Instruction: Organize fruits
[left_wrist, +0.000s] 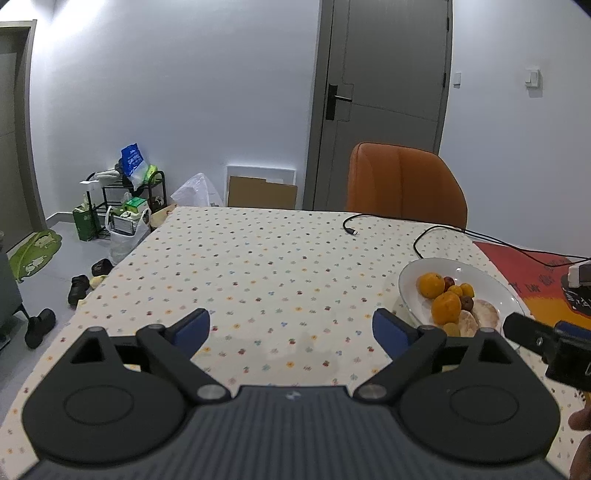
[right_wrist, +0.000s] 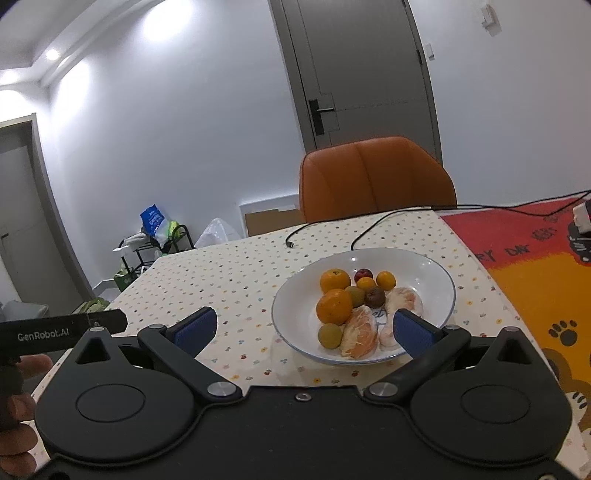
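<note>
Fruits (right_wrist: 345, 308) gathered in a white bowl (right_wrist: 439, 273) on the desk (right_wrist: 236, 280)
No fruit lies outside the bowl; left gripper (left_wrist: 291, 328) beside it and right gripper (right_wrist: 304, 328) before it both gape, holding nothing.

I am in a home dining room: a cloth-covered counter (left_wrist: 258, 266), an orange chair (left_wrist: 404, 184), shoes (left_wrist: 40, 325) on the floor, a door (left_wrist: 388, 74).

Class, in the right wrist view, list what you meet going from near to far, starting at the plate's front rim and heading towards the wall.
White plate → black cable → orange chair → grey door.
</note>
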